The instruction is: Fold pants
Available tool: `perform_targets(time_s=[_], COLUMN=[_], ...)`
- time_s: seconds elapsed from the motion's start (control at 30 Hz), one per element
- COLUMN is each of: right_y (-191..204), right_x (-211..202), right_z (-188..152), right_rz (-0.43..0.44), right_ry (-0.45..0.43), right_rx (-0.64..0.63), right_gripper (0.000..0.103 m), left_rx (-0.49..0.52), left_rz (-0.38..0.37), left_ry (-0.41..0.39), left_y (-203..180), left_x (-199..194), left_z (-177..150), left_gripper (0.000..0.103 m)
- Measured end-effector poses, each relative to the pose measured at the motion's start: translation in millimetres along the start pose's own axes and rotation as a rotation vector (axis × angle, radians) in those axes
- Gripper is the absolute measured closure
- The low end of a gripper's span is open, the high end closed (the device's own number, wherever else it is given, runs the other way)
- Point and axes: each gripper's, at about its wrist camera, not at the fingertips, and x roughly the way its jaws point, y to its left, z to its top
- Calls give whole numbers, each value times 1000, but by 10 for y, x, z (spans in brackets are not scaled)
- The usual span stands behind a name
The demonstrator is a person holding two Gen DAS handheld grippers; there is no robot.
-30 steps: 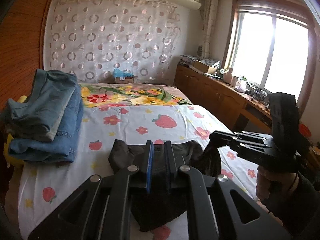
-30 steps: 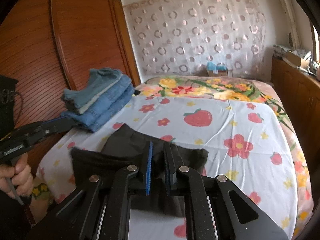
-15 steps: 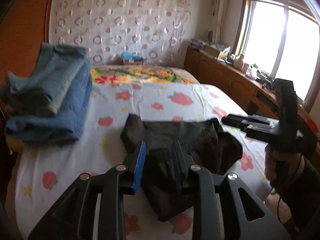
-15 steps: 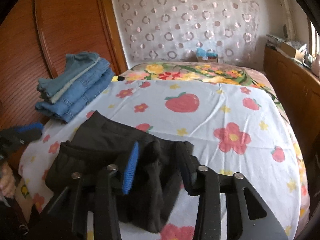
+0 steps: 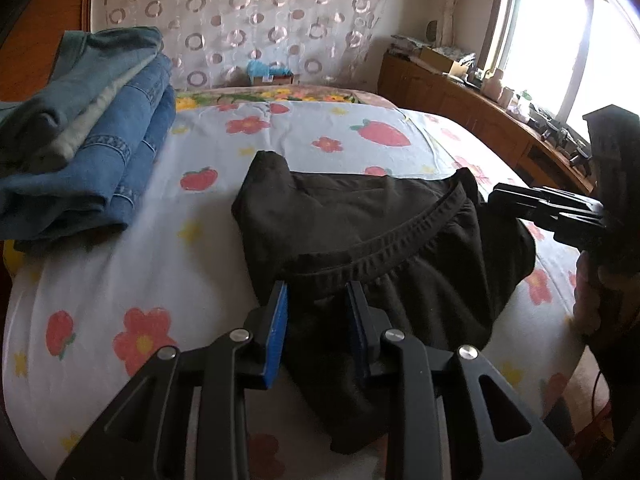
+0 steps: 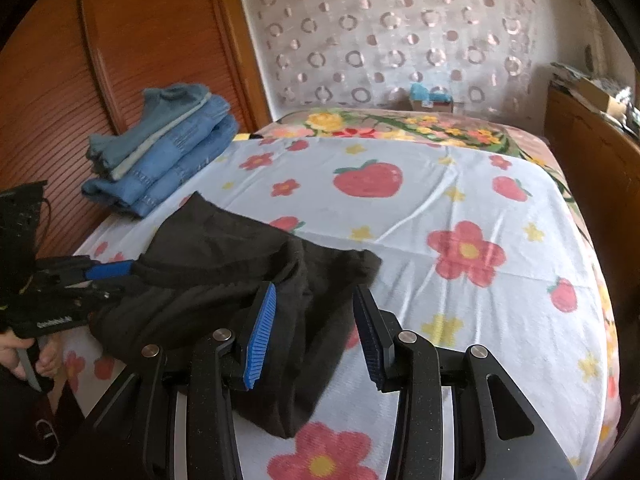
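One pair of black pants [image 5: 372, 232] is seen lying crumpled on the flowered bed sheet [image 5: 120, 264], near the front edge of the bed, with its elastic waistband curved across the top. Two grippers are counted. The left gripper [image 5: 318, 292] is held low over the near part of the pants; its jaws are opening, the black cloth lies between the two blue pads [image 5: 276, 336], and the pads are not pressed on it. The right gripper [image 6: 314, 300] has its fingers spread apart, with the right edge of the pants between them but not pinched. One stack of folded jeans [image 6: 160, 152] is placed at the left side of the bed, well apart from the pants; about three or four folded pieces can be told in it. Behind the bed a curtain with circles [image 6: 384, 32] is hung. A wooden wardrobe [image 6: 80, 80] is found on the left, a low wooden cabinet [image 5: 460, 108] under the window [image 5: 560, 32] on the right
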Motion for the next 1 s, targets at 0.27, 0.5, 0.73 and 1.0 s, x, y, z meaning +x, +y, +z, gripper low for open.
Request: perform_targets(time_s=[0.27, 0.5, 0.73, 1.0], right_y=[55, 46, 83, 124], right_x=[271, 440, 469, 303], right_z=[130, 166, 128, 97], right_rz=[1, 22, 56, 83], right_ry=[67, 114, 135, 73], right_rx=[-35, -47, -66, -78], right_gripper=[63, 63, 79, 97], left_rx=[-17, -20, -20, 27], left_rz=[-11, -13, -14, -25], left_ry=[6, 5, 5, -64], left_y=[41, 68, 61, 20], left_x=[13, 20, 27, -114], left_z=[-18, -14, -14, 9], left_gripper=[70, 70, 70, 86])
